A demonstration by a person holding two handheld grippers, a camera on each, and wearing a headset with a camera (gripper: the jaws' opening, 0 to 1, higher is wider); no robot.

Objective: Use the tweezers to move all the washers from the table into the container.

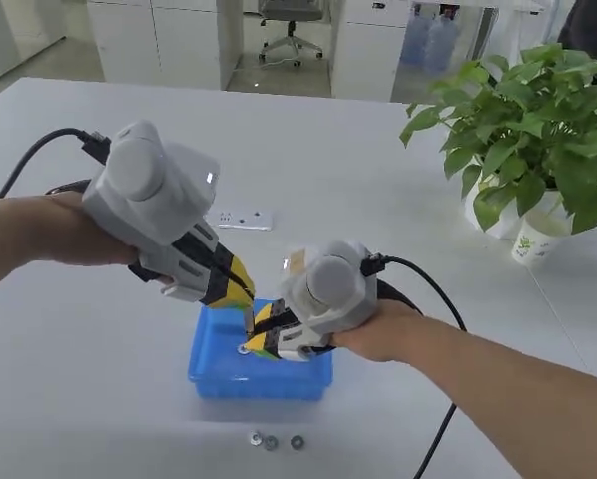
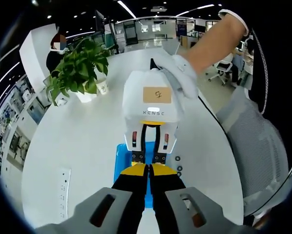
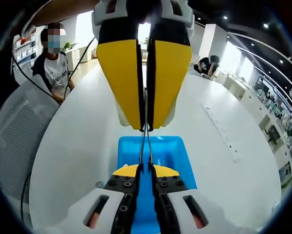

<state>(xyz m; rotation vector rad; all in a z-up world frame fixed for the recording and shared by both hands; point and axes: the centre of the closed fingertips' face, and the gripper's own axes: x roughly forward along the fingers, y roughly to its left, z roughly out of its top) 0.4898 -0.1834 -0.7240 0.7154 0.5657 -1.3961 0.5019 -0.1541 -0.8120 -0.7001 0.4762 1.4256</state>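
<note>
A blue container (image 1: 211, 374) sits on the white table near its front edge. Above it, my left gripper (image 1: 241, 291) is shut on the upper end of thin metal tweezers (image 3: 145, 146). My right gripper (image 1: 262, 337) faces it from the right, its jaws closed around the lower part of the tweezers. A small washer (image 1: 244, 349) shows at the tweezers' tip over the container; whether it is gripped is unclear. Three washers (image 1: 271, 441) lie on the table just in front of the container. In the right gripper view the container (image 3: 170, 151) lies under both grippers.
A potted plant (image 1: 523, 160) stands at the right of the table. A white power strip (image 1: 241, 218) lies beyond the container. Black cables trail from both grippers. A person (image 3: 51, 58) sits at the table's far side in the right gripper view.
</note>
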